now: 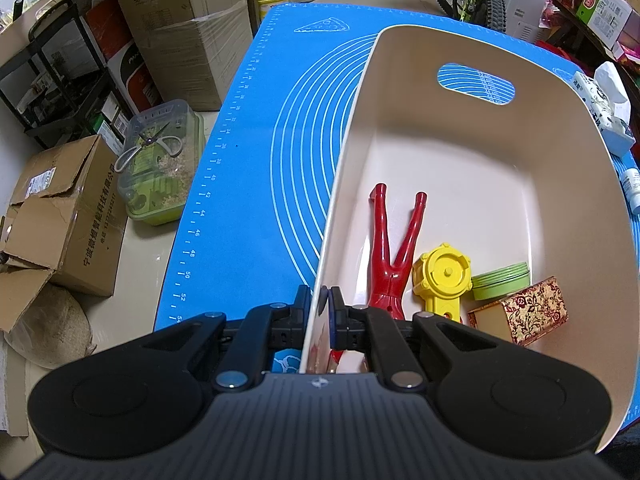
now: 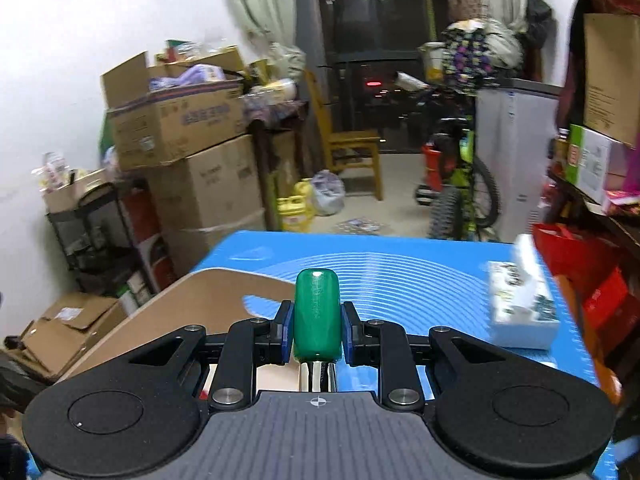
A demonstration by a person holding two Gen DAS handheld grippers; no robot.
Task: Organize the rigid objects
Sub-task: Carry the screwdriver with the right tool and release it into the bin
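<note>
Cluttered storeroom behind the blue surface (image 1: pixel 248 160); left tongs (image 1: pixel 320 300) are pinching the bin (image 1: pixel 480 152) wall, right tongs (image 2: pixel 316 322) are clamping a green-handled tool (image 2: pixel 316 312) beside it. Next it probably needs lowering inside.

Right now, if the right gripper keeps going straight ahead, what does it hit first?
Probably nothing nearby: the right gripper, shut on the green handle, points over the blue mat; the bin and tissue box sit off-line.
</note>
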